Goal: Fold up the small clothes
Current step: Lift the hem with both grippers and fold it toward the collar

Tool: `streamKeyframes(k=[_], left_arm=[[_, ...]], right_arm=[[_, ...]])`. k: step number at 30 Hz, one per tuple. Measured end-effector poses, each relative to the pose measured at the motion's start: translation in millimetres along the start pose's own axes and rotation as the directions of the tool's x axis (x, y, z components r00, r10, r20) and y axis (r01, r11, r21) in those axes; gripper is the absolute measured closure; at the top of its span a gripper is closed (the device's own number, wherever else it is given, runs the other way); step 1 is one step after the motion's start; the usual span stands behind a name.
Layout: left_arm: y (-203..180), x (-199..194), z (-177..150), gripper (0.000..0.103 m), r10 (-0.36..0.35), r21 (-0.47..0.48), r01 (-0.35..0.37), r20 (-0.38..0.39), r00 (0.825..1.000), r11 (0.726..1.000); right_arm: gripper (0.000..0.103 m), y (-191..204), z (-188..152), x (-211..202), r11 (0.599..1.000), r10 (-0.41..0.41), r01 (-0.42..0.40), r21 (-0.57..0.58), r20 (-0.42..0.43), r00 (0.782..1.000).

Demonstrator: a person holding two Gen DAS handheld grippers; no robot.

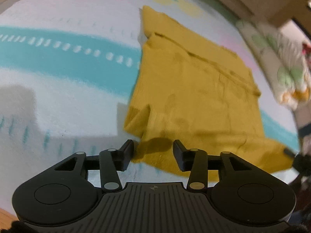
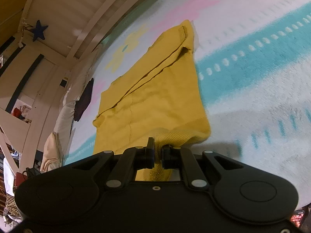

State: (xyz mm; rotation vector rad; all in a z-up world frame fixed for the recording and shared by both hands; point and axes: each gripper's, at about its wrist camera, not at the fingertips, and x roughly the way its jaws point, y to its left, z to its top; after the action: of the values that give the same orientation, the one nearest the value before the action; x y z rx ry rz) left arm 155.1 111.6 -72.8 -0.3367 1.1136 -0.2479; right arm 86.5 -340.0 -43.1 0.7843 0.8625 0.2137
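here right gripper (image 2: 157, 156) pinches yellow garment (image 2: 155, 101).

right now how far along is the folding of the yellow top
Partly done: the yellow top lies flat on the blanket with one layer already folded over, its edge running across the middle. In hand: the right gripper pinches a near edge, while the left gripper stands open over the other near corner. Remaining folds are still to do.

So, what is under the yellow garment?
The yellow garment lies on a fluffy white blanket with turquoise and pink patterns. The part of the blanket beneath it is covered.
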Motion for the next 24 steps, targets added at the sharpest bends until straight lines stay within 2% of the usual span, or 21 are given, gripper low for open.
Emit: streamKeyframes(k=[3, 4, 5, 6, 11, 16, 20, 24], left_arm=[[-1.9, 2.9, -1.9, 0.060, 0.009, 0.020, -0.009, 0.004, 1.000, 1.000], [-2.0, 3.5, -1.6, 0.063, 0.002, 0.020, -0.002, 0.006, 1.000, 1.000], [-2.8, 3.1, -1.2, 0.071, -0.006, 0.017, 0.006, 0.010, 1.000, 1.000], [-3.1, 2.0, -1.1, 0.101, -0.028, 0.013, 0.028, 0.017, 0.999, 1.000], [-12.7, -14.4, 4.4, 0.099, -0.128, 0.018, 0.127, 0.111, 0.986, 0.992], [-13.5, -31.8, 25.5, 0.099, -0.235, -0.082, 0.258, 0.219, 0.947, 0.963], [-16.1, -38.7, 48.5, 0.099, -0.266, -0.132, 0.311, 0.282, 0.922, 0.941], [-18.9, -41.9, 77.8, 0.099, -0.259, -0.162, 0.331, 0.351, 0.900, 0.929]], right_arm=[[0.088, 1.6, -1.1, 0.3, 1.000, 0.003, -0.003, -0.004, -0.002, 1.000], [0.088, 2.3, -1.5, 0.6, 1.000, 0.002, -0.002, -0.003, -0.002, 1.000], [0.088, 2.4, -1.8, 0.6, 1.000, 0.001, -0.001, -0.004, -0.002, 1.000], [0.088, 2.1, -2.0, 0.5, 1.000, 0.000, 0.000, -0.003, -0.003, 1.000], [0.088, 4.5, -1.6, -2.1, 1.000, 0.010, -0.010, 0.000, 0.012, 1.000], [0.088, 12.9, 9.3, -8.2, 0.998, 0.059, -0.061, 0.020, 0.067, 0.996], [0.088, 20.8, 29.7, -8.6, 0.995, 0.085, -0.091, 0.044, 0.116, 0.990], [0.088, 23.7, 57.1, -0.7, 0.989, 0.099, -0.114, 0.090, 0.163, 0.982]])
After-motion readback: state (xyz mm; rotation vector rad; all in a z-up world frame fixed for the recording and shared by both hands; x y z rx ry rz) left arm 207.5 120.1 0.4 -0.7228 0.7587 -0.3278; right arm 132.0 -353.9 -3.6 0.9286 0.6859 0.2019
